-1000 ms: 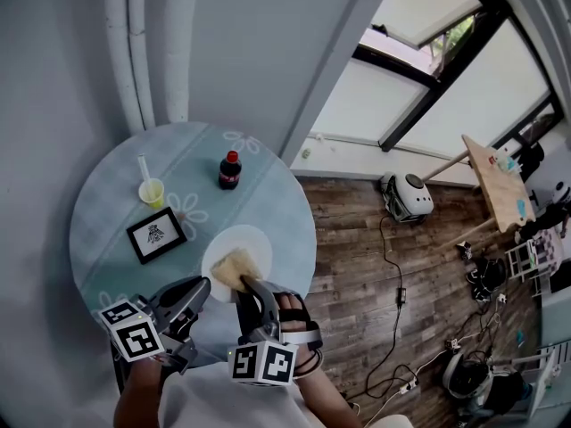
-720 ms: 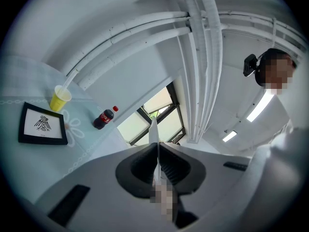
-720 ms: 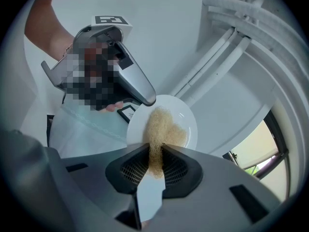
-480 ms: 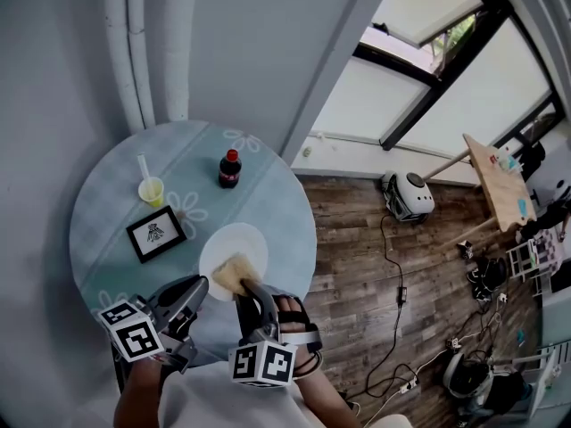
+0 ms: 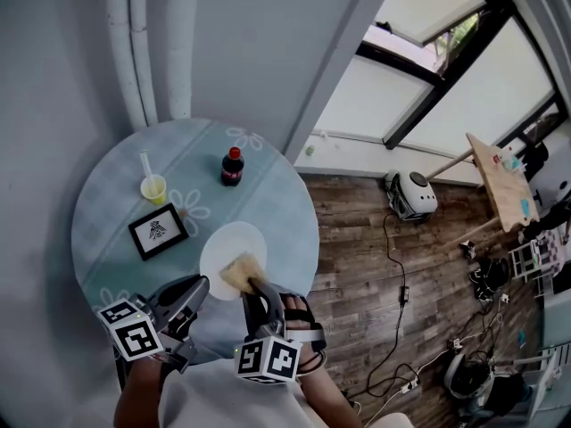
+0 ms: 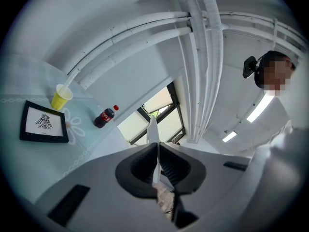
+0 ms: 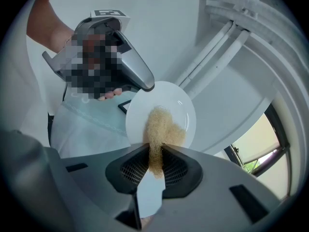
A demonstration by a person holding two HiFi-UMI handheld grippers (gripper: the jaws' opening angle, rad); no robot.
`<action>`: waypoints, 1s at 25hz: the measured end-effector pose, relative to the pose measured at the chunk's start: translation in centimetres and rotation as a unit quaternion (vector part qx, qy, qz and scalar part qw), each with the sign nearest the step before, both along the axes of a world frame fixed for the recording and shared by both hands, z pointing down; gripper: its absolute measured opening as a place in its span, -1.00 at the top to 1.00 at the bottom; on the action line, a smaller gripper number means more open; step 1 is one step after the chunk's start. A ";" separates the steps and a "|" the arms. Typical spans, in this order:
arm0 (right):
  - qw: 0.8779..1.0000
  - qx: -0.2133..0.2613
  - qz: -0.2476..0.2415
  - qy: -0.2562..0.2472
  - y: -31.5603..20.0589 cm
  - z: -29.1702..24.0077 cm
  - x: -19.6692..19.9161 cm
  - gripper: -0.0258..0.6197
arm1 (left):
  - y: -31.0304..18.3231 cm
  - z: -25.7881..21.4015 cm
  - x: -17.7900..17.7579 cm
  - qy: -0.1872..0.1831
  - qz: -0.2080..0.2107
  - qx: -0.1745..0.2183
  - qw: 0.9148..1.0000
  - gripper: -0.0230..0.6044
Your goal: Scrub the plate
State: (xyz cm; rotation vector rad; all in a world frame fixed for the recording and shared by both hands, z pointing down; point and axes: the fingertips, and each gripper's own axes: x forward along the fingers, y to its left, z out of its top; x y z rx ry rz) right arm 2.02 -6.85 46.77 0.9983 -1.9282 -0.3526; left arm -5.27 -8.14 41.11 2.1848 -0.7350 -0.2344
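Note:
A white plate (image 5: 230,242) is on the round table near its front edge, seen again as a tilted disc (image 7: 179,102) in the right gripper view. My left gripper (image 5: 203,283) is shut on the plate's near-left rim; the thin white edge (image 6: 152,132) runs between its jaws (image 6: 157,148). My right gripper (image 5: 252,285) is shut on a tan fibrous scrubber (image 5: 239,271). The scrubber (image 7: 159,124) sticks out from the jaws (image 7: 155,150) and rests against the plate's face. The left gripper (image 7: 144,82) shows at the plate's upper-left rim.
On the pale blue round table (image 5: 107,194) stand a cola bottle (image 5: 231,168), a yellow cup with a straw (image 5: 153,188) and a black-framed picture (image 5: 158,232). White pipes run up the wall behind. Wooden floor with cables lies to the right.
The right gripper with the scrubber has sunk a little over the plate. The left gripper has kept still on the rim.

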 end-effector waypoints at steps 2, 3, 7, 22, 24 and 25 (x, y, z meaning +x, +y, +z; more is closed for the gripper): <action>1.000 -0.003 0.002 0.002 0.0 0.3 0.2 0.71 | 0.1 0.3 -0.1 -0.003 0.002 -0.004 1.000 0.87; 1.000 -0.004 0.002 0.003 -0.1 0.5 0.3 0.71 | 0.2 0.5 -0.1 -0.004 0.003 -0.006 1.000 0.87; 1.000 -0.003 0.010 0.004 -0.4 0.6 0.8 0.71 | 0.5 0.8 -0.1 -0.006 0.005 -0.011 1.000 0.87; 0.993 0.041 0.083 -0.070 -2.5 -2.2 3.9 0.71 | 2.1 4.2 -0.3 0.014 -0.013 -0.070 0.997 0.87; 0.992 0.050 0.096 -0.070 -2.6 -2.2 4.7 0.71 | 2.1 4.7 -0.4 0.015 -0.015 -0.076 0.997 0.87; 0.991 0.053 0.102 -0.073 -2.6 -2.3 5.1 0.71 | 2.0 4.9 -0.5 0.017 -0.017 -0.081 0.996 0.87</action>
